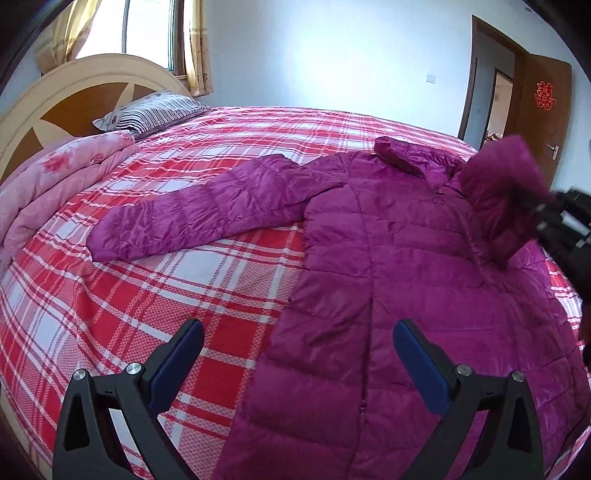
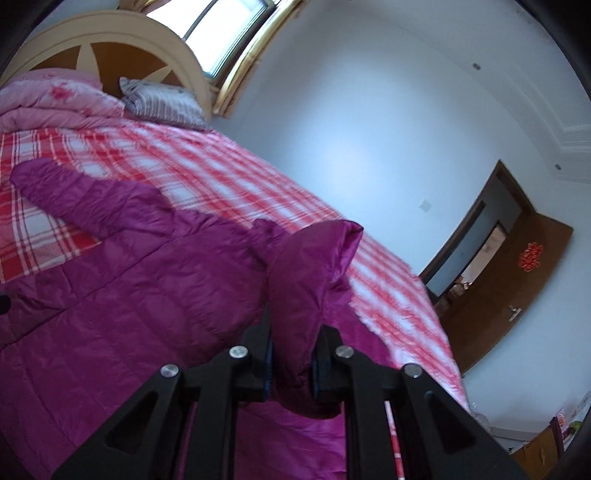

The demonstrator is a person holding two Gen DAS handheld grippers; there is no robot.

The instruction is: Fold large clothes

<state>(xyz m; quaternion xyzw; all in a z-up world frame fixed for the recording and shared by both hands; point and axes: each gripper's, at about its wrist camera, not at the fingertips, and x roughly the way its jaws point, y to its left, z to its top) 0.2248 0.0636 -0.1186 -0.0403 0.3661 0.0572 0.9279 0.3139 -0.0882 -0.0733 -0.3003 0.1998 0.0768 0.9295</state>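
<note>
A magenta quilted down coat (image 1: 373, 258) lies front-up on the red and white plaid bed (image 1: 147, 295). Its one sleeve (image 1: 199, 218) stretches flat to the left. The other sleeve (image 2: 310, 273) is lifted off the bed, cuff upward, pinched in my right gripper (image 2: 293, 354), which is shut on it. In the left wrist view that raised sleeve (image 1: 498, 199) hangs blurred over the coat's right shoulder, with the right gripper's black frame (image 1: 565, 221) at the edge. My left gripper (image 1: 299, 354) hovers open above the coat's lower left edge, nothing between its fingers.
A folded pink floral quilt (image 1: 55, 184) and a striped pillow (image 1: 151, 110) lie at the headboard (image 1: 66, 85) end. A curtained window (image 1: 147, 33) is behind it. A brown door (image 1: 543, 118) stands open at the far right.
</note>
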